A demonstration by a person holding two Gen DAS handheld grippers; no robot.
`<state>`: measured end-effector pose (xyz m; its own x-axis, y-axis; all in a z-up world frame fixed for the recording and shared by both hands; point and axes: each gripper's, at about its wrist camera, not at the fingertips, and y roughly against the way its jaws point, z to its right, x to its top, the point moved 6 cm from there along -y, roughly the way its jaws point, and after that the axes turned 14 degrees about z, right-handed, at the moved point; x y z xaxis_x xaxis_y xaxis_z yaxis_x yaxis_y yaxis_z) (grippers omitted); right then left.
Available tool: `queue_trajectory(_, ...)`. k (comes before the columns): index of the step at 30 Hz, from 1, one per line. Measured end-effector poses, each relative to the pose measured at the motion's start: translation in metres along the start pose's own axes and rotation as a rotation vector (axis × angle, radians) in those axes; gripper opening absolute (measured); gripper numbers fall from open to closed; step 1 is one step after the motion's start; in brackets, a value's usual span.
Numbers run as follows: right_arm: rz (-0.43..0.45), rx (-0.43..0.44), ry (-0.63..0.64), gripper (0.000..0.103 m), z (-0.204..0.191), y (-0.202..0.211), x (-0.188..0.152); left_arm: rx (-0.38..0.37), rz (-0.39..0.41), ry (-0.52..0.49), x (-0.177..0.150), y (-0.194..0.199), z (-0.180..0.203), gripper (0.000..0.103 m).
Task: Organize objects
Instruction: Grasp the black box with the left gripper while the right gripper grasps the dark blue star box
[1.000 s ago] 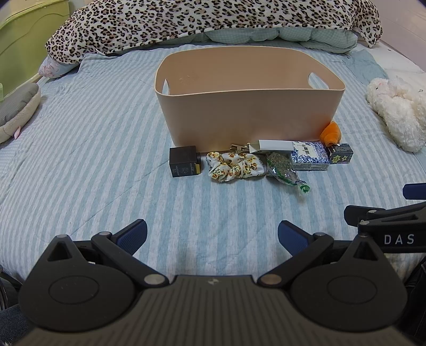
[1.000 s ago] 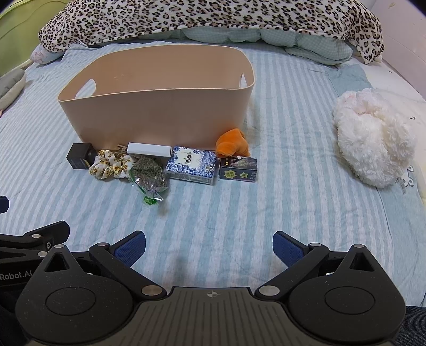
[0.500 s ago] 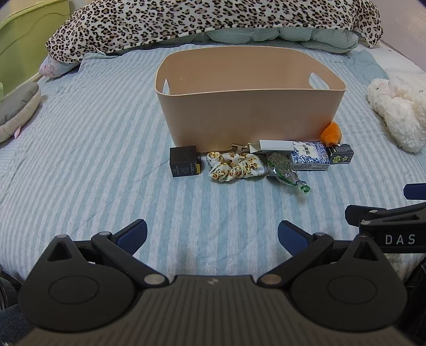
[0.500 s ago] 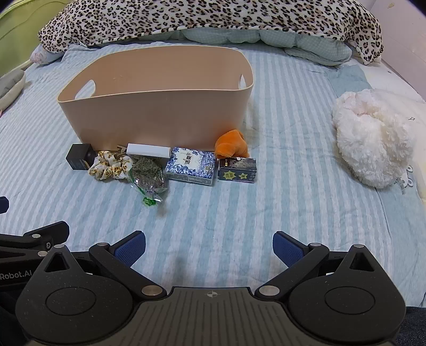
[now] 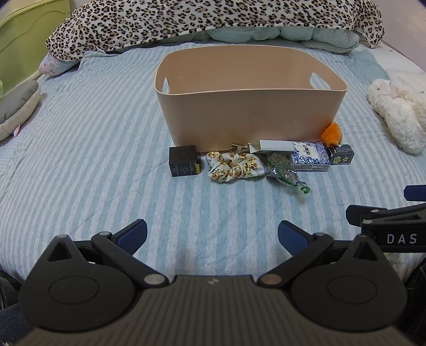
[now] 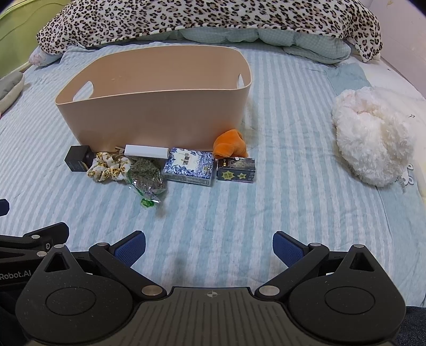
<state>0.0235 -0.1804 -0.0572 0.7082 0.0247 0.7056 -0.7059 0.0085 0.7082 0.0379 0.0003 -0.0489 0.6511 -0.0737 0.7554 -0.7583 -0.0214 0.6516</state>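
A tan bin [image 5: 250, 111] [image 6: 149, 117] stands on the striped bed. In a row before it lie a black box [image 5: 183, 161] [image 6: 77, 159], a leopard scrunchie [image 5: 234, 166] [image 6: 109, 166], a white box [image 5: 274, 146] [image 6: 146, 151], a green packet [image 5: 283, 167] [image 6: 147, 177], a blue-white box [image 5: 310, 157] [image 6: 190, 166], an orange toy [image 5: 331, 133] [image 6: 230, 143] and a dark star box [image 5: 342, 155] [image 6: 235, 170]. My left gripper [image 5: 212, 235] and right gripper [image 6: 209, 246] are open and empty, well short of the row.
A white plush toy [image 5: 399, 114] [image 6: 372, 135] lies at the right. A leopard-print blanket [image 5: 213, 18] [image 6: 207, 18] is piled behind the bin. A grey cushion [image 5: 16, 106] sits at the left edge, by a green cabinet [image 5: 29, 40].
Both views have shifted very slightly; the objects sit a touch higher in frame. Nothing was taken hold of or let go.
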Motion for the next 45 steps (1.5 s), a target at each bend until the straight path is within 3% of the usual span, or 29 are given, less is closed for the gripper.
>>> queue_trajectory(12,0.025,-0.004,-0.007,0.103,0.007,0.000,0.013,0.013,0.008,0.033,0.014,-0.007,-0.005,0.103)
queue_trajectory(24,0.037,-0.014,0.002,0.103,0.024,-0.017,0.038,0.081,0.042,0.067,0.037,-0.025,-0.018,0.103)
queue_trajectory(37,-0.018,0.045,-0.030,0.103,0.042,-0.073,0.049,0.136,0.005,0.111,0.040,-0.089,-0.054,0.103)
queue_trajectory(45,-0.040,0.031,-0.042,0.103,0.050,-0.111,0.042,0.111,-0.051,0.088,0.032,-0.130,-0.058,0.103)
